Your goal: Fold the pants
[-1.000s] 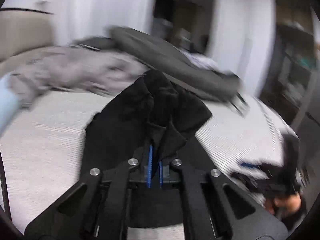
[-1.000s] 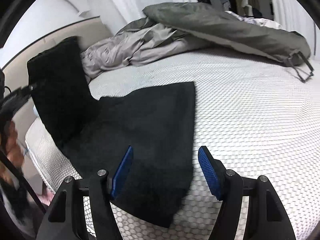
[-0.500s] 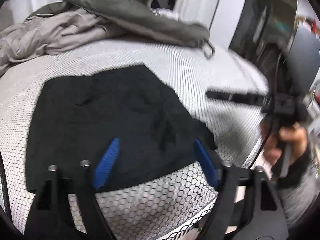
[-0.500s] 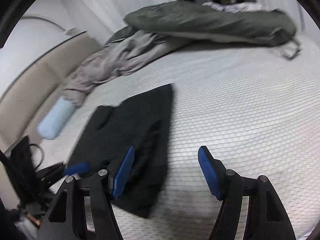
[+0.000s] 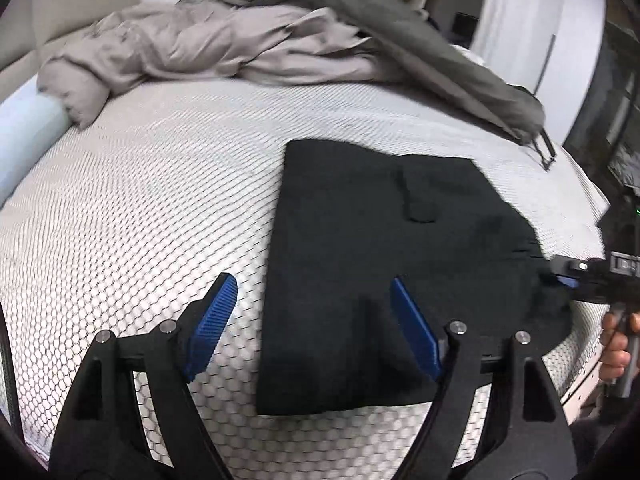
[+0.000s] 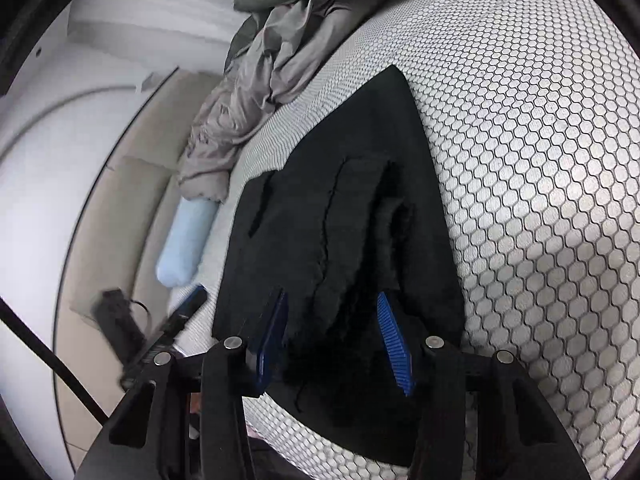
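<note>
The black pants (image 5: 380, 240) lie folded flat on the white honeycomb mattress (image 5: 140, 220), near its front right edge. My left gripper (image 5: 316, 320) is open and empty above the pants' near left edge. In the right wrist view the pants (image 6: 340, 208) fill the middle. My right gripper (image 6: 332, 340) is open, its blue pads either side of a rumpled fold at the pants' near end, low over the cloth. The right gripper also shows in the left wrist view (image 5: 560, 278) at the pants' right edge.
A heap of grey bedding (image 5: 240, 40) and a dark green cover (image 5: 420, 48) lie across the back of the mattress. A pale blue bolster (image 5: 24, 136) lies at the left edge. A beige headboard (image 6: 120, 208) runs beside the bed.
My left gripper let go of the raised pants and opened; the pants now lie flat. The left gripper has swung left. My right gripper has moved down onto the pants' near end.
</note>
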